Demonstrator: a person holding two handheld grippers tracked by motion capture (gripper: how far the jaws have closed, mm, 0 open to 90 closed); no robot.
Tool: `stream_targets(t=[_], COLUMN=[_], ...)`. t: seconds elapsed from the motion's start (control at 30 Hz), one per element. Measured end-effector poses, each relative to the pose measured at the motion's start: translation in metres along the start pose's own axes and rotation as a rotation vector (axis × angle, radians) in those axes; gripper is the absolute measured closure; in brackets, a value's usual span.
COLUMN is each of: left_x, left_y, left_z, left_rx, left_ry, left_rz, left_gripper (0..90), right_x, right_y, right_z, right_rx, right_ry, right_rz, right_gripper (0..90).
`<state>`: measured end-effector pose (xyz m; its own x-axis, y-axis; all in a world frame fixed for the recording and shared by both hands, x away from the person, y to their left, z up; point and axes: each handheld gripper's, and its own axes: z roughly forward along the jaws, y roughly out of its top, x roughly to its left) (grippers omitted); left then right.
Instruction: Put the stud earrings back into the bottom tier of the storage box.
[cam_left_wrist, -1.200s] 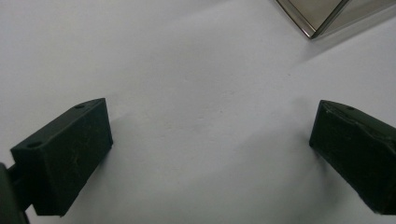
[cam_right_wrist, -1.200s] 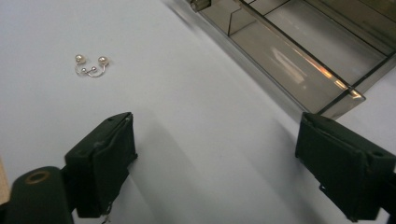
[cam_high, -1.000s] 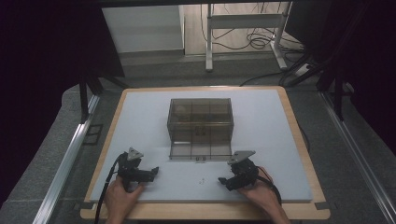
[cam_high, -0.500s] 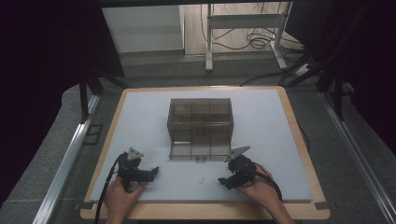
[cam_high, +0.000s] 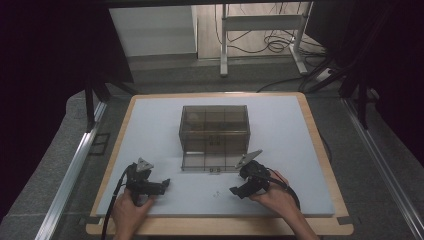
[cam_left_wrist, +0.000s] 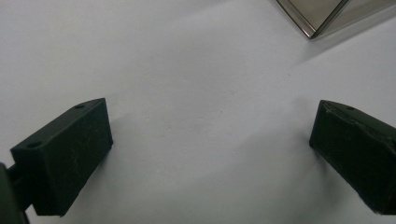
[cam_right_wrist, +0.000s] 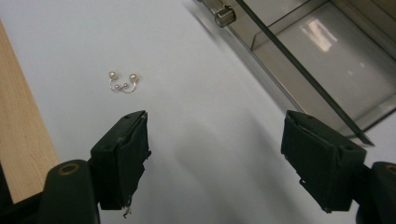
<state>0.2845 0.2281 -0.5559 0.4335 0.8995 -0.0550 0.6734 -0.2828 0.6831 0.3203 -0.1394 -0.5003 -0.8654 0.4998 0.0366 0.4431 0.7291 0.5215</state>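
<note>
A: Smoked acrylic, that organizer box (cam_high: 214, 131) — it sits mid-table (cam_high: 150, 125) on the white mat, its front drawer pulled out toward the person. Biggest thing there.

B: And the grippers?

A: Left gripper (cam_high: 162, 185) rests near the front edge, well left of the box; in the left gripper view its jaws stand wide apart over bare mat, nothing between them. Right gripper (cam_high: 235, 191) hangs just off the drawer's front corner, jaws also spread wide and empty — they've just eased in a touch, with nothing caught.

B: What is it after?

A: I'd say the earrings (cam_right_wrist: 122, 82) — a tiny pair of curved wires with pearl-like beads, lying loose on the mat between the wooden table edge and the drawer, just ahead of the right gripper's jaws. In the high view they're a speck (cam_high: 216, 193) in front of the drawer.

B: Risk?

A: Mostly the size. Blunt black pads closing on thin wire could pinch one piece and flick the other away, or skate over both. Come in too steep and the pads press on the mat, pushing the earrings toward the edge. A swing wide could knock the open drawer.
</note>
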Motion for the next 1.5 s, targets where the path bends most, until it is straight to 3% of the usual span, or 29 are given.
stream_targets(t=[0.2, 0.4, 0.5, 0.63, 0.77, 1.03, 1.5], left_x=[0.0, 0.0, 0.0, 0.0, 0.001, 0.0, 0.0], left_y=[0.0, 0.0, 0.0, 0.0, 0.0, 0.0, 0.0], left_z=[0.0, 0.0, 0.0, 0.0, 0.0, 0.0, 0.0], left_rx=[0.0, 0.003, 0.003, 0.005, 0.005, 0.001, -0.002], left_ry=[0.0, 0.0, 0.0, 0.0, 0.0, 0.0, 0.0], left_rz=[0.0, 0.003, 0.003, 0.004, 0.007, -0.001, -0.001], left_gripper=[0.0, 0.0, 0.0, 0.0, 0.0, 0.0, 0.0], right_x=[0.0, 0.0, 0.001, 0.003, 0.006, 0.02, 0.036], right_y=[0.009, 0.022, 0.025, 0.033, 0.037, 0.05, 0.062], right_z=[0.003, 0.009, 0.01, 0.016, 0.019, 0.028, 0.038], right_rx=[0.05, 0.117, 0.129, 0.157, 0.174, 0.213, 0.259], right_ry=[0.003, 0.058, 0.063, 0.067, 0.062, 0.113, 0.122], right_rz=[-0.009, -0.034, -0.037, -0.061, -0.08, -0.137, -0.21], right_gripper=[29.3, 43.6, 47.3, 59.7, 62.6, 74.8, 79.9])
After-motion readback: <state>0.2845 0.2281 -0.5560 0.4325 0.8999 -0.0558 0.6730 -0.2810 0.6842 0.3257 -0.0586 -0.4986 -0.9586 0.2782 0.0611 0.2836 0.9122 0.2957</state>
